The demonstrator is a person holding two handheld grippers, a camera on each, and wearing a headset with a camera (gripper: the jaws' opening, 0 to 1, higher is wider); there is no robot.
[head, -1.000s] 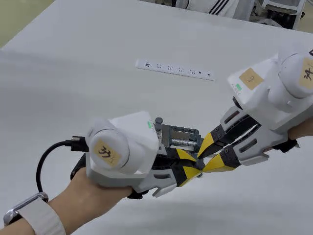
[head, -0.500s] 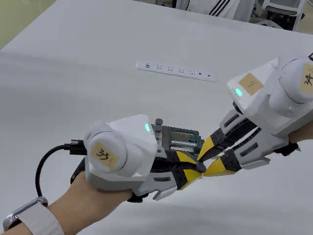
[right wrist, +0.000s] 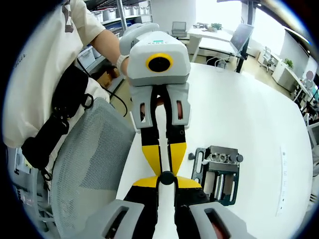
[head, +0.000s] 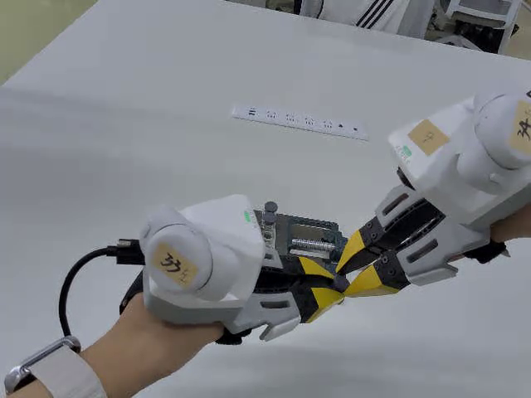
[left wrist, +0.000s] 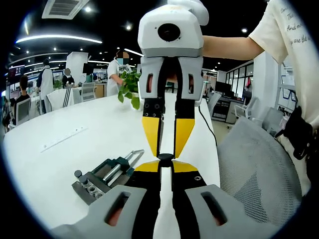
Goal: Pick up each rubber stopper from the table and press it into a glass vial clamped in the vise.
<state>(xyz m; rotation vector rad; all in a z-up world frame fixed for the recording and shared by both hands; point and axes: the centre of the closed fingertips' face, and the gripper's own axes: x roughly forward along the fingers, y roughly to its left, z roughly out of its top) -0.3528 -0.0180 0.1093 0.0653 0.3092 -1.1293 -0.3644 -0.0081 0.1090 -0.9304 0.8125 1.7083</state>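
"Black rubber stopper (left wrist: 164,157), where is it sitting right now?"

"It is hanging between the two sets of yellow tips, just beside the vise (head: 311,236) and above the worktop (head: 166,124). The right tongs (right wrist: 167,180) are clamping it, with their tips flanking it on both sides."

"And the left tongs (left wrist: 164,165)?"

"Their jaws are lying together, and the closed tips are pressing up against the stopper, nose to nose with the right pair."

"Is anything changing from a moment ago?"

"Hardly. Both tongs are staying tip to tip at the same spot by the vise, just as they were a second ago. What is differing is the green lights (head: 246,217) on the two white bodies. Half a second ago they were glowing bright, and now they are showing only dimly."

"Are the glass vials (right wrist: 219,157) staying put?"

"They are standing in a row between the vise's jaws, as before, near the meeting tips. The power strip (head: 299,118) is lying farther back on the worktop, well apart from all of it."
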